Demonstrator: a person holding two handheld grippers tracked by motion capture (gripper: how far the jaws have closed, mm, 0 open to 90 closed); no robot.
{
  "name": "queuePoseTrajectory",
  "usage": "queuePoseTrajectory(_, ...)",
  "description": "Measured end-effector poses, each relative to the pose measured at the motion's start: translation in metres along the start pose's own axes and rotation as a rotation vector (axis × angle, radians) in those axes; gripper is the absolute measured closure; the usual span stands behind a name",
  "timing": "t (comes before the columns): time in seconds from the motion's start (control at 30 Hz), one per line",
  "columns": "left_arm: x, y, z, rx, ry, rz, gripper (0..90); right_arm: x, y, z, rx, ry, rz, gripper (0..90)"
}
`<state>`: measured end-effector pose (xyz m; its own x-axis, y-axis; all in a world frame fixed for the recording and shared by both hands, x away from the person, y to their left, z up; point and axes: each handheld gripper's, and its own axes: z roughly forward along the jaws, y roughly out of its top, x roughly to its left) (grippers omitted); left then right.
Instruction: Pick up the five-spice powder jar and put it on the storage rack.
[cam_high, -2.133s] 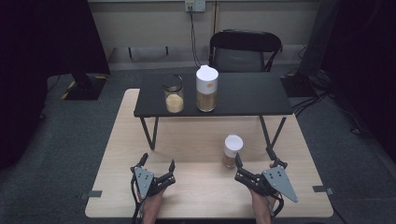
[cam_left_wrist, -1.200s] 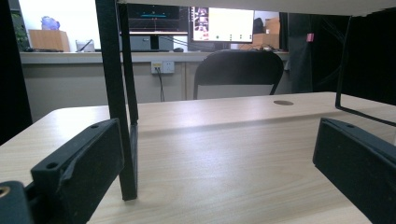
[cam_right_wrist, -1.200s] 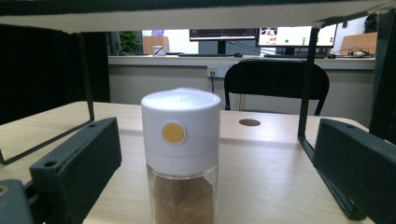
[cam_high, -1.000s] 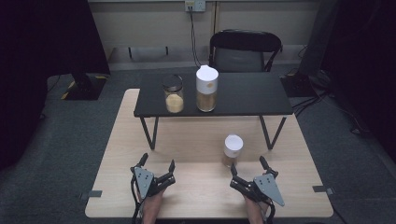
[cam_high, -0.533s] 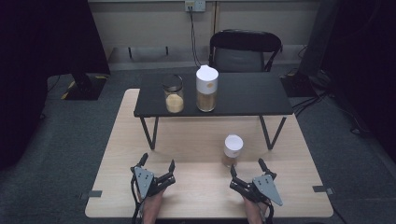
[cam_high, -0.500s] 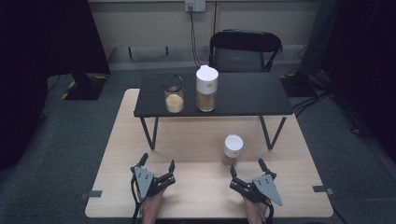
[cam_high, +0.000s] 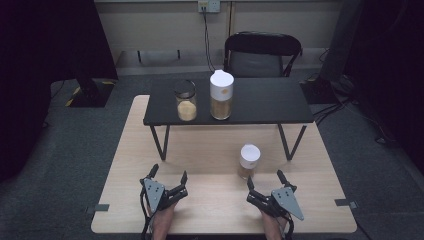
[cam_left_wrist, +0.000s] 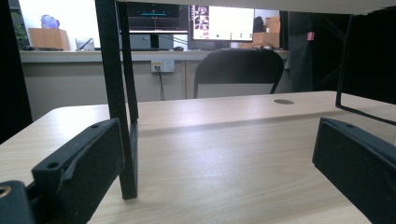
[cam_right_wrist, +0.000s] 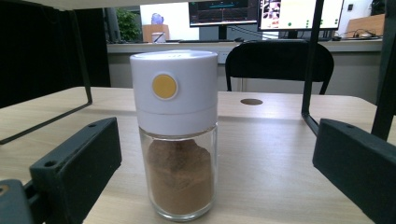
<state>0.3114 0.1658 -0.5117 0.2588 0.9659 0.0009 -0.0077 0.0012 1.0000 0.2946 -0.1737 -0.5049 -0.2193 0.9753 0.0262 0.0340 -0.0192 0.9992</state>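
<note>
Both tongs — left (cam_high: 166, 181), right (cam_high: 265, 188) — gape (nothing held) near the table's (cam_high: 215, 220) front edge; spice jar (cam_right_wrist: 175, 135) stands free.

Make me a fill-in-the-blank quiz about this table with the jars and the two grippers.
1. The small jar on the wooden table has a ____ cap.
2. The round spot on that cap is ____.
3. On the black shelf stand ____ jars.
4. The right gripper has its jaws ____, with the small jar ahead of them.

Missing words: white; yellow; two; open
</note>
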Motion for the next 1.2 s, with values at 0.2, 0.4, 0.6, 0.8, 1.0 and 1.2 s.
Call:
queuePoseTrajectory(0.2,0.000,0.000,0.000,0.000,-0.001,0.000,1.6,0.001,0.004,-0.003,0.008,0.000,0.012,0.0)
queuePoseTrajectory(0.4,0.000,0.000,0.000,0.001,-0.001,0.000,1.7,0.001,0.015,-0.004,-0.008,0.013,0.013,0.0)
queuePoseTrajectory(0.6,0.000,0.000,0.000,0.000,-0.001,0.000,1.7,0.004,0.022,-0.003,0.004,0.038,0.004,0.0)
queuePoseTrajectory(0.8,0.000,0.000,0.000,0.000,-0.001,0.001,1.6,0.004,0.030,0.000,0.002,0.050,-0.003,0.0)
queuePoseTrajectory(1.0,0.000,0.000,0.000,0.000,-0.001,0.001,1.6,0.004,0.038,0.003,-0.001,0.061,-0.002,0.0)
queuePoseTrajectory(1.2,0.000,0.000,0.000,0.000,-0.002,0.001,1.6,0.006,0.042,0.007,0.002,0.072,-0.005,0.5)
